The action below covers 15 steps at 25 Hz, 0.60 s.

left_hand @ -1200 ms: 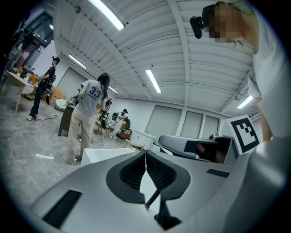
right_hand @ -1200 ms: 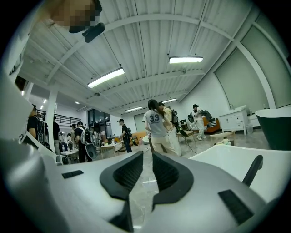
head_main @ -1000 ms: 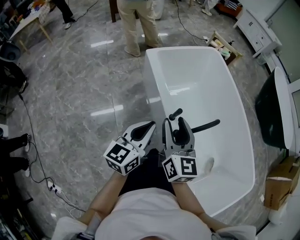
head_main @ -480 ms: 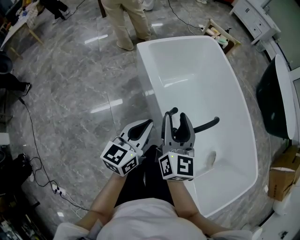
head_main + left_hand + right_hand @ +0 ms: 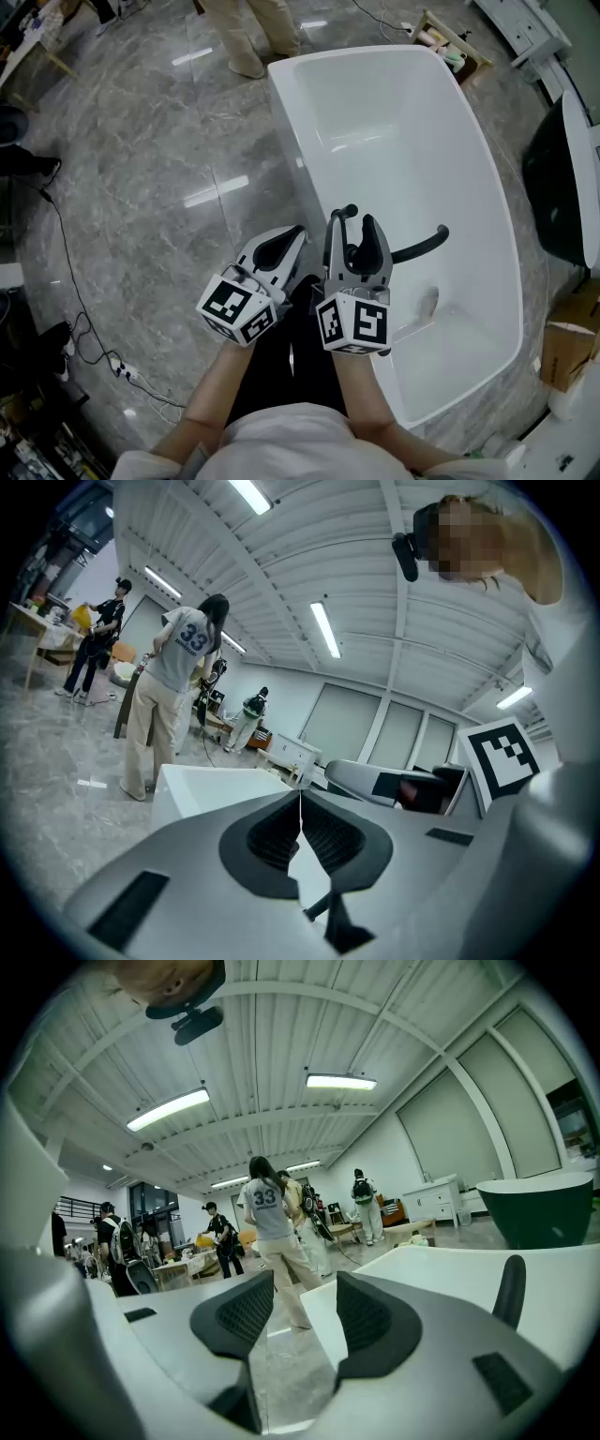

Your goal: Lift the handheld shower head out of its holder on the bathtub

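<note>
Black fittings on white: the bathtub (image 5: 394, 122) runs from upper centre to lower right of the head view, on a grey marble floor (image 5: 159, 169). The fittings sit on its near left rim, lower centre of frame.

The handheld shower head (image 5: 345, 215) is matte black, a slim stem with a rounded knob-like tip. It stands slightly tilted in its holder on the rim, and the holder is mostly hidden behind the right tool (image 5: 351, 228). Beside it a longer curved black spout (image 5: 422, 246) reaches right over the basin. Caveat: the fittings are small and partly covered, so stem vs spout is my best read.

Right tool hovers over the rim, jaw tips either side of the stem as seen from above. Its jaws are wide apart and grip nothing. The right gripper view shows only floor and tub edge through the gap, with a black rounded bar (image 5: 511, 1288) outside the jaws at right.

Left tool (image 5: 298, 234) is just left of the right one, off the rim. Its jaws are pressed together with nothing between.

At the top of the frame a person (image 5: 251, 33) in beige trousers stands near the tub's far corner.
</note>
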Motion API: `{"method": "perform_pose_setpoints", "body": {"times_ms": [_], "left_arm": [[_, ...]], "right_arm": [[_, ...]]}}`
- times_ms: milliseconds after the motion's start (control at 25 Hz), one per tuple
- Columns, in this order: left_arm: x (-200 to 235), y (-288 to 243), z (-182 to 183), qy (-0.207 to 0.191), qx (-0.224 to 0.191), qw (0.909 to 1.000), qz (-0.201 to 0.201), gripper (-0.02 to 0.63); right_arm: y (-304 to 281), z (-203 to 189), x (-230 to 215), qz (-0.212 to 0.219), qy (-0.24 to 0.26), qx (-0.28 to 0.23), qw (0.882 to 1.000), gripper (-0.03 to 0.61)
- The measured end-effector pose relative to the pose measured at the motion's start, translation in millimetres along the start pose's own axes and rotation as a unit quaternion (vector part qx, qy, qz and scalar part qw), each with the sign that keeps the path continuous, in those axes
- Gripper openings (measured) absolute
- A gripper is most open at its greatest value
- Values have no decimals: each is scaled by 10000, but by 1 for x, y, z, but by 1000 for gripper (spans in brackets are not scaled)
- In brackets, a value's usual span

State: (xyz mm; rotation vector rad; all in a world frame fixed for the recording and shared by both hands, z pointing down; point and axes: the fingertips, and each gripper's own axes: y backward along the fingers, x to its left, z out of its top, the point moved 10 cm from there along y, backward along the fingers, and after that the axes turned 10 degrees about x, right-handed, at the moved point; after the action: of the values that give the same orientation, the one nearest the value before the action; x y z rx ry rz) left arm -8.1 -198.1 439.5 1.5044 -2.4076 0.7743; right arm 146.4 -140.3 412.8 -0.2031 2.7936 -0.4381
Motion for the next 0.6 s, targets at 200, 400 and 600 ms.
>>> {"method": "perform_pose_setpoints", "body": {"times_ms": [200, 400, 600], "left_arm": [[2, -13, -10, -21, 148, 9999, -65, 11], [5, -29, -16, 53, 248, 9996, -108, 11], [12, -43, -22, 62, 386, 9991, -136, 11]], "right_arm": [[-9, -12, -9, -210, -98, 64, 9997, 198], [-21, -21, -21, -300, -191, 198, 9992, 198], [-34, -31, -32, -345, -272, 323, 9985, 198]]}}
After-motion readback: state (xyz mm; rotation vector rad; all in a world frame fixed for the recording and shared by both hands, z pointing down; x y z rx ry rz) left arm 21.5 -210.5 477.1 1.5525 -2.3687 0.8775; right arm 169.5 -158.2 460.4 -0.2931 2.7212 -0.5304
